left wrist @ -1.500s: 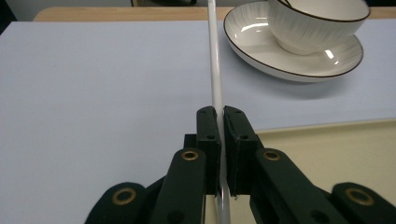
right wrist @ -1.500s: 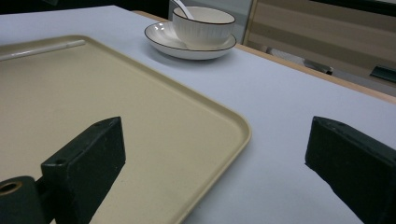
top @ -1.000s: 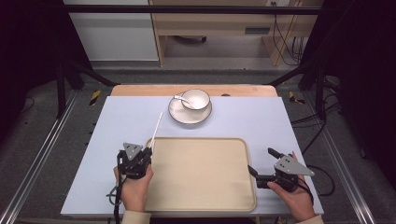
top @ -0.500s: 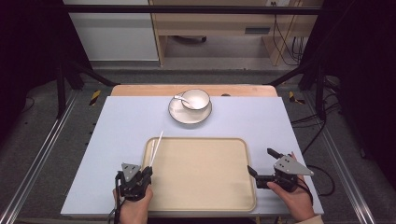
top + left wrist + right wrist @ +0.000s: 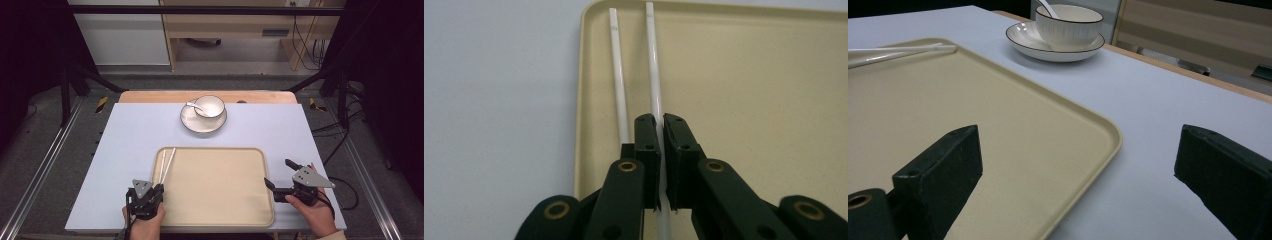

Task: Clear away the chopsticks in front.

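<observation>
My left gripper (image 5: 158, 186) (image 5: 661, 121) is at the tray's near left corner, shut on a white chopstick (image 5: 651, 65). A second white chopstick (image 5: 617, 65) runs beside it, and its near end goes behind the left jaw. Both chopsticks (image 5: 167, 162) reach forward over the left side of the beige tray (image 5: 220, 205) (image 5: 749, 100). My right gripper (image 5: 277, 172) (image 5: 1078, 160) stands open over the tray's right edge (image 5: 1098, 135), with nothing between its jaws.
At the back of the pale blue table (image 5: 130, 135), a white bowl (image 5: 210, 106) (image 5: 1068, 25) with a spoon (image 5: 191, 105) in it sits on a saucer (image 5: 202, 123) (image 5: 1048, 50). Beyond the table's far edge there is wooden furniture.
My left gripper has pulled back toward the near edge with the chopsticks. Their tips have come from the table left of the tray to inside its left rim. The right gripper has stayed still.
</observation>
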A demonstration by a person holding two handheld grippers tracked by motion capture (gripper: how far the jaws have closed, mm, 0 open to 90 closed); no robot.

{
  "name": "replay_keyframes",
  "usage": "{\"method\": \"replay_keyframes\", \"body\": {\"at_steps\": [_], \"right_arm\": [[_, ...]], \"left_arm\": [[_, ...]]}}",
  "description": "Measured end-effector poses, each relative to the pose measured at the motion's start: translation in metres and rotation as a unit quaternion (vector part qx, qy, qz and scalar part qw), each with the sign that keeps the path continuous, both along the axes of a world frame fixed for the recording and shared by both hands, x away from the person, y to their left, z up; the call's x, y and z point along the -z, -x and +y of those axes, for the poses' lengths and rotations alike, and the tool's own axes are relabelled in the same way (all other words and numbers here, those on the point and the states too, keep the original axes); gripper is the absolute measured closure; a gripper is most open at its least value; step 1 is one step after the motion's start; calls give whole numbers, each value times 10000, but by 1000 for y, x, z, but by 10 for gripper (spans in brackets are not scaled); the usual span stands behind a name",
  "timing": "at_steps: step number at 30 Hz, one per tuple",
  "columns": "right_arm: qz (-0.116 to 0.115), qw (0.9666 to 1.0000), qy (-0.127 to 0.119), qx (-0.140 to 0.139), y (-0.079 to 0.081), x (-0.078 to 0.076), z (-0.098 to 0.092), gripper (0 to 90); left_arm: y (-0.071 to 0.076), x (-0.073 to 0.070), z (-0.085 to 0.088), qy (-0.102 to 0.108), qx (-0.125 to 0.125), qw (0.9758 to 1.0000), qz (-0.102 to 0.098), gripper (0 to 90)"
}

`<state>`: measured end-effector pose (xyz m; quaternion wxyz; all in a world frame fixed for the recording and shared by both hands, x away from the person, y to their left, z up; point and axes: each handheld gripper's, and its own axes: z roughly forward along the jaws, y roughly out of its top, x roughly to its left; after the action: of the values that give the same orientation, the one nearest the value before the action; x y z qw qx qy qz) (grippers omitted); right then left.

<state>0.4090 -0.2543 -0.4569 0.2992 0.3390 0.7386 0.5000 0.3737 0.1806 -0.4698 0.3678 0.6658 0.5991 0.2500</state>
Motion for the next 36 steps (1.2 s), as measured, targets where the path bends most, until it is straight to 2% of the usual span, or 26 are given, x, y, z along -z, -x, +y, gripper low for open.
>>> {"method": "replay_keyframes", "body": {"at_steps": [8,12,15,22,24,25,27,28,30,32,33,35,36], "right_arm": [[23,10000,21,-33,0,1,1,52],[36,10000,10,-25,0,0,1,52],[43,10000,1,-22,0,1,1,52],[43,10000,-3,-19,0,0,1,52],[48,10000,-6,2,0,1,1,52],[48,10000,-6,2,0,1,1,52],[30,10000,6,6,0,0,0,52],[30,10000,6,6,0,0,0,52],[26,10000,1,30,0,0,-1,51],[24,10000,-2,47,0,0,-2,50],[24,10000,-2,47,0,0,-2,50],[-17,10000,34,72,0,0,-3,49],[-17,10000,34,72,0,0,-3,49]], "left_arm": [[4,5,-1,48,-32,10000,5,849],[5,6,-3,31,-78,9999,-76,842],[5,6,-4,23,-148,9998,-137,785],[3,2,-5,-53,-26,9996,-269,698],[-2,-2,-5,-111,144,9992,-356,665],[-2,-2,-5,-111,144,9992,-356,645],[-11,-9,-6,-137,371,9983,-430,597],[-11,-9,-6,-137,371,9983,-430,574],[-21,-16,-6,-190,642,9963,-530,541],[-23,-18,-6,-216,717,9955,-579,515],[-26,-22,-6,-322,828,9938,-672,515],[-35,-28,-4,-347,1040,9915,-707,431],[-35,-28,-4,-347,1040,9915,-707,408]]}}
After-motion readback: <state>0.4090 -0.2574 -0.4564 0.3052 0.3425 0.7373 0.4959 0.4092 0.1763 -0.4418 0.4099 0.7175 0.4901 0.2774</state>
